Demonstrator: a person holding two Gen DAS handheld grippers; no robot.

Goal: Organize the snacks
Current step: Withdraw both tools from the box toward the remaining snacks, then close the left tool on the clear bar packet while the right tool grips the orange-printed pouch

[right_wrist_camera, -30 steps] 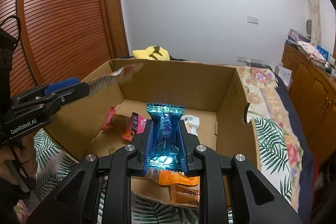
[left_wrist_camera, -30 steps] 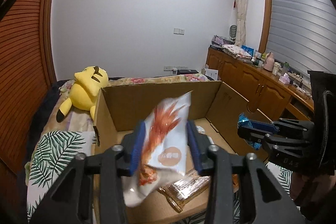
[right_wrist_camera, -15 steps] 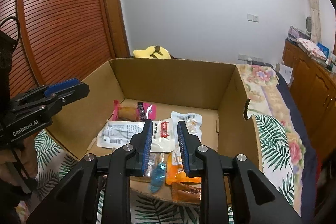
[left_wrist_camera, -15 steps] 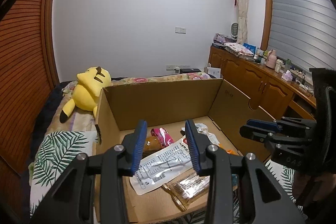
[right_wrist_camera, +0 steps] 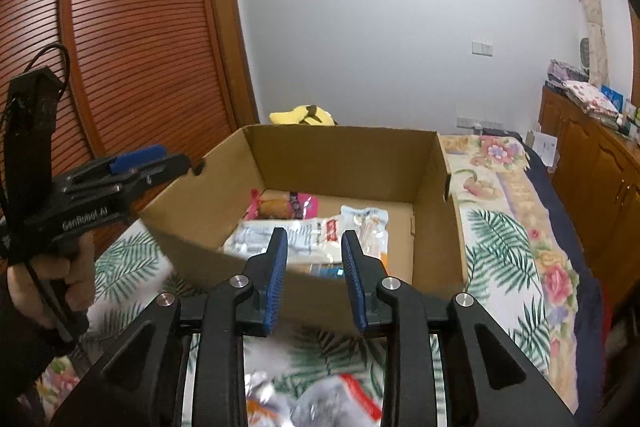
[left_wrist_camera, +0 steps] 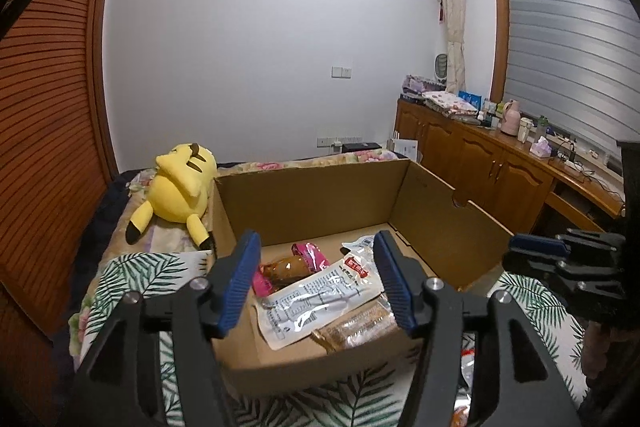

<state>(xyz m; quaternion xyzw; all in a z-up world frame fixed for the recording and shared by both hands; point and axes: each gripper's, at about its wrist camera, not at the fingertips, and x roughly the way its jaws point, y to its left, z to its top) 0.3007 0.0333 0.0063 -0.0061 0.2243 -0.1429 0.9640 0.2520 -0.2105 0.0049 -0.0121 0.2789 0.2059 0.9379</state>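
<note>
Snacks sit in the open cardboard box (left_wrist_camera: 320, 195) on the bed (right_wrist_camera: 520, 227), and what a spread: a big clear-and-white pouch (left_wrist_camera: 320, 297) lies flat across the middle of the box floor, a pink-wrapped snack (left_wrist_camera: 292, 265) just beyond it toward the far left, a smaller white packet (right_wrist_camera: 366, 223) to the right, and a brown bar in clear wrap (left_wrist_camera: 356, 327) tucked against the near wall. From the right wrist view a sliver of a blue packet (right_wrist_camera: 328, 271) peeks over the near rim.

Left gripper (left_wrist_camera: 316, 279) hovers over the near edge of the box, jaws spreading apart, nothing between the blue pads. Right gripper (right_wrist_camera: 314, 279) hangs above the near wall too, jaws parting by a narrow gap, also empty, with only the box contents seen through the gap. A hand (right_wrist_camera: 48, 279) grips the left tool's handle at the left side.

More packets (right_wrist_camera: 320, 403), silver and orange, lie blurred on the leaf-print bedspread in front of the box, still outside it. A yellow plush toy (left_wrist_camera: 180, 187) lies on the bed behind the far left corner of the box, and a wooden sideboard (left_wrist_camera: 500, 171) runs along the right wall.
</note>
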